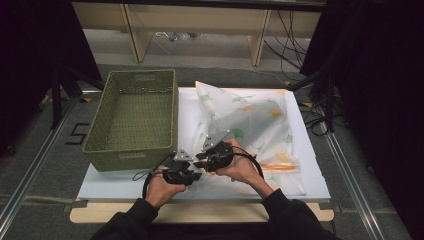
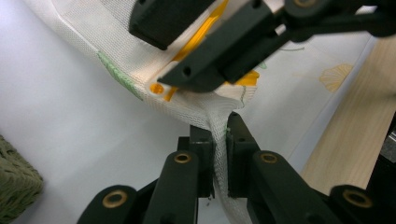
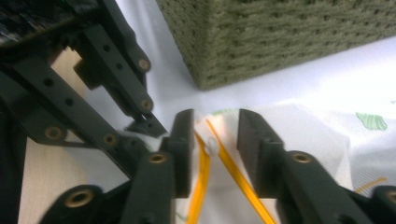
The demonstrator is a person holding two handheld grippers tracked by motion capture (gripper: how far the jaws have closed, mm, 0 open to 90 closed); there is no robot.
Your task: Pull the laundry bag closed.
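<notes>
A white mesh bag (image 1: 250,125) printed with green and yellow leaves lies on the white board (image 1: 312,172), with an orange zipper (image 3: 233,168) along its near edge. My left gripper (image 2: 220,140) is shut on a fold of the mesh at the bag's front-left corner. Just beyond it, my right gripper (image 3: 212,126) stands open. The zipper's small white pull (image 3: 211,145) lies between its jaws, close to the left one. In the high view the left gripper (image 1: 186,170) and right gripper (image 1: 209,155) nearly touch, tip to tip.
A green woven basket (image 1: 135,115) sits on the board's left half, its near corner (image 3: 280,37) close to the grippers. The wooden table edge (image 2: 364,121) runs along the front. Black curtains and cables flank the table.
</notes>
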